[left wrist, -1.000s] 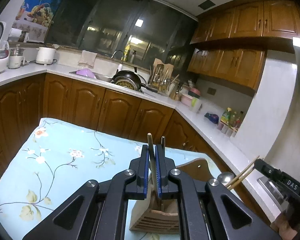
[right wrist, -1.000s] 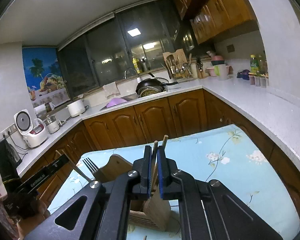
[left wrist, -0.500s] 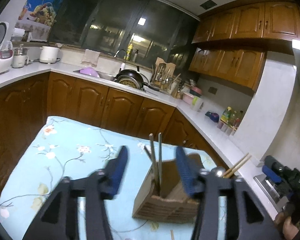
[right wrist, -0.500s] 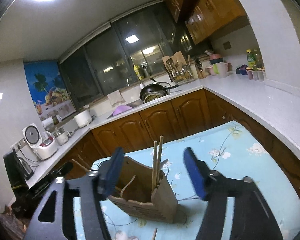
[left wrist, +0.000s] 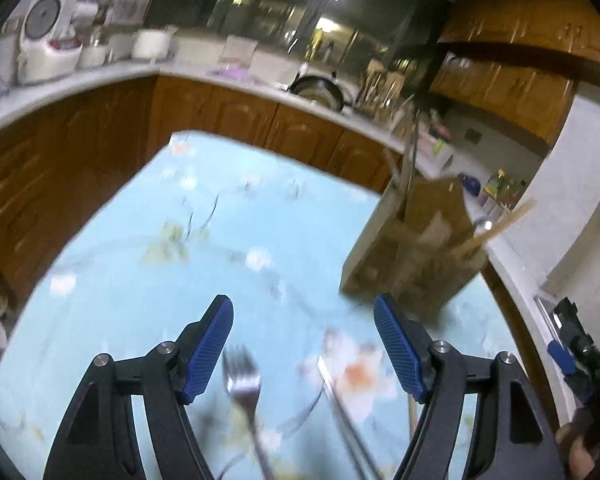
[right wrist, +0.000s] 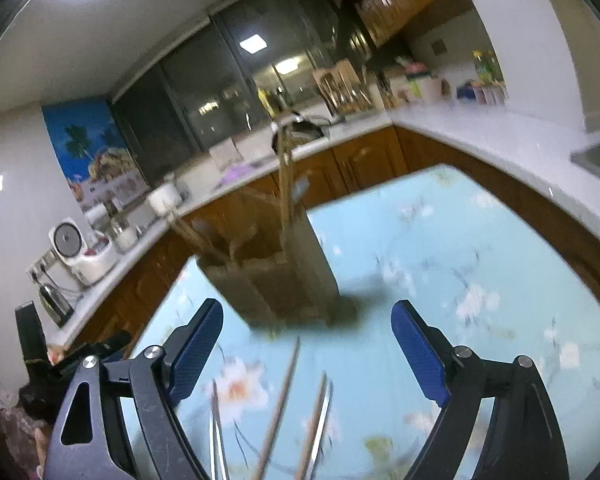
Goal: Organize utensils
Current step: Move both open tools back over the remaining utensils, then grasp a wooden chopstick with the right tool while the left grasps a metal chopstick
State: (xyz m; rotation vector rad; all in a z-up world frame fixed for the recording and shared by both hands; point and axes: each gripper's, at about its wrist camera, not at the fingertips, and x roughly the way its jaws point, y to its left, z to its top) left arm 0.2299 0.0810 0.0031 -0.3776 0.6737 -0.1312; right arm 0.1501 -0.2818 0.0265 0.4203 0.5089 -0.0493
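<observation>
A wooden utensil holder [left wrist: 416, 256] [right wrist: 276, 280] stands on the light-blue floral tablecloth [left wrist: 180, 272], with chopsticks [left wrist: 496, 224] and other utensils upright in it. My left gripper [left wrist: 304, 348] hangs back from it, jaws opening with nothing between them; a metal fork [left wrist: 246, 392] and a metal chopstick [left wrist: 340, 396] lie on the cloth below. My right gripper [right wrist: 306, 344] is also opening and empty, above loose wooden chopsticks [right wrist: 284, 392] and metal chopsticks [right wrist: 216, 428] on the cloth. Both views are blurred by motion.
Wooden cabinets and a white counter [right wrist: 500, 140] wrap around the table. A rice cooker [left wrist: 48, 52], a black wok [left wrist: 320, 90] and a utensil rack [right wrist: 340, 88] stand on the counter. The other gripper shows at the edge of each view [left wrist: 580, 356] [right wrist: 80, 356].
Both grippers let go of the utensils they held upright in the holder, opened wide and drew back and downward. Loose cutlery on the cloth has come into view.
</observation>
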